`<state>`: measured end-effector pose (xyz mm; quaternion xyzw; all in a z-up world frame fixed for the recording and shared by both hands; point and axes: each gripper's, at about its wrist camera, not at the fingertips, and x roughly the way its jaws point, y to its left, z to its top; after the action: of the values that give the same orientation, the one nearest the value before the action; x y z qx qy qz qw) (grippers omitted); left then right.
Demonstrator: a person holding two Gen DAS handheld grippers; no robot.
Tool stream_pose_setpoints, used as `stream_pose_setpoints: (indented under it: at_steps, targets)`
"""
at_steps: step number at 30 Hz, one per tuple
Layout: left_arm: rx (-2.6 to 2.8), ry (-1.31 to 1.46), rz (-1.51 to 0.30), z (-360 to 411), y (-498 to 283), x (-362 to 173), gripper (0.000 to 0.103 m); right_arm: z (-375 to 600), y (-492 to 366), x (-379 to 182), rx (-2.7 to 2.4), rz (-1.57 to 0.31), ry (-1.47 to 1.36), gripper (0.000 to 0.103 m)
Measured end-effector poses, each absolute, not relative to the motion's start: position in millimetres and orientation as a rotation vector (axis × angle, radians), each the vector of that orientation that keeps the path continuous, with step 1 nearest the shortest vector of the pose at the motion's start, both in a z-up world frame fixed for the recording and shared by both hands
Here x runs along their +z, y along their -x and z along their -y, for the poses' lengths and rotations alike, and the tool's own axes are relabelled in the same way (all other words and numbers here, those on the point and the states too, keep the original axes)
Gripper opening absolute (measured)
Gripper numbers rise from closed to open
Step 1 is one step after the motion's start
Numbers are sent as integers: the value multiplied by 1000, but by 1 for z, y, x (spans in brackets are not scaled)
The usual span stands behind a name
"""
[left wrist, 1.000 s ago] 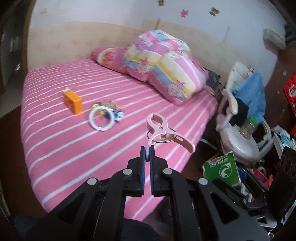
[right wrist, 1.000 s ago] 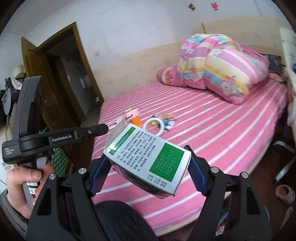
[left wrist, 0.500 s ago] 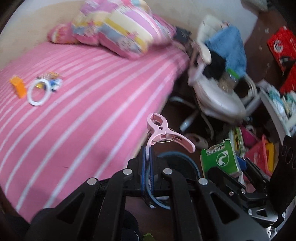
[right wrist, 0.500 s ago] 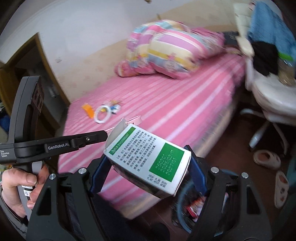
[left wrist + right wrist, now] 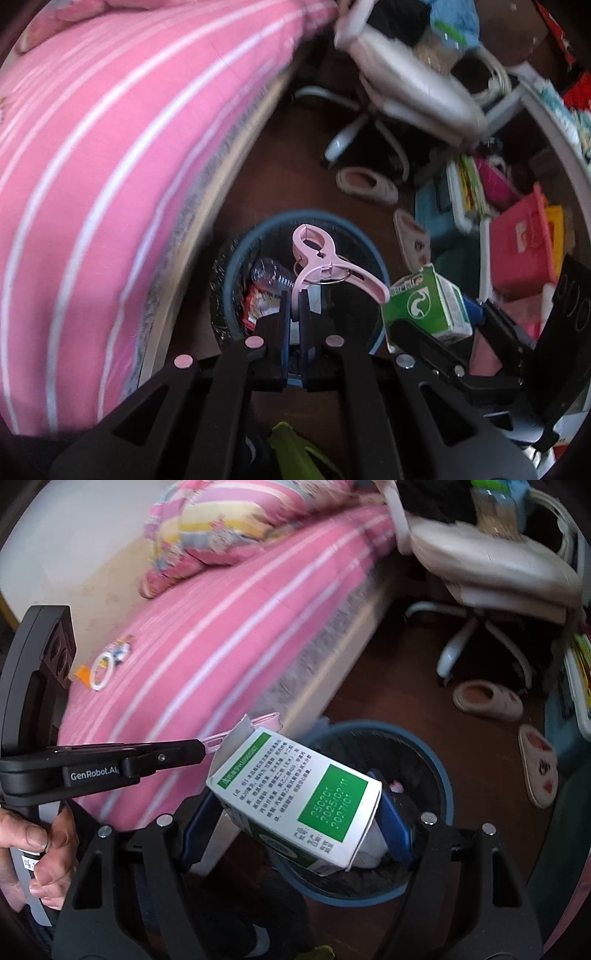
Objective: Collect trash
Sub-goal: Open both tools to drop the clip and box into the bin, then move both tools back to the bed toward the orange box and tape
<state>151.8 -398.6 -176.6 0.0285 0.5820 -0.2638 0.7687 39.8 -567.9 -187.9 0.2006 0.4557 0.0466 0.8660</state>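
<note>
Dark wooden floor beside the pink striped bed carries a blue-rimmed bin, seen at lower centre. Above it, a pink clip is pinched in the closed left gripper, and a green-and-white carton is clamped by the right gripper. Dropping appears to be the step in hand; both grips should be released over the opening.

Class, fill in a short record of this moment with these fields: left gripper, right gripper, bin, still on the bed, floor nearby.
left gripper: left gripper shut on a pink clothes peg, above the bin
right gripper: right gripper clamped on a green and white carton, over the bin
bin: blue-rimmed bin with black liner, wrappers inside
still on the bed: white ring, orange item
floor nearby: two slippers
</note>
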Motion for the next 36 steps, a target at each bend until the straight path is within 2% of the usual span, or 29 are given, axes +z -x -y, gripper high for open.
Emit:
stream_pose_setpoints:
  at_steps: [4, 8, 10, 11, 12, 19, 21, 29, 36]
  targets:
    - [-595, -97, -1310, 415, -158, -199, 5, 573, -45, -210, 59, -999, -415, 77]
    - [-611, -118, -1325, 425, -162, -206, 10, 574, -53, -228, -28, -1048, -356, 83]
    - [-604, -136, -1313, 429, -162, -205, 27, 572, -55, -232, -49, -1064, -329, 85]
    - [-599, -140, -1294, 429, -162, -201, 46, 570, -54, -233, -48, -1069, -323, 86]
    - [-596, -138, -1267, 428, -161, -196, 56, 569, -53, -234, -51, -1071, -309, 86]
    - [-558, -111, -1177, 412, -160, -168, 65, 562, -44, -214, -69, -968, -271, 89]
    - [-532, -82, -1133, 399, -159, -153, 72, 559, -43, -202, -62, -910, -258, 89]
    - [-471, 138, -942, 329, -154, -82, 83, 521, -54, -119, 50, -716, -301, 98]
    - [-371, 283, -803, 232, -147, -27, 86, 449, -85, -39, 187, -607, -273, 98]
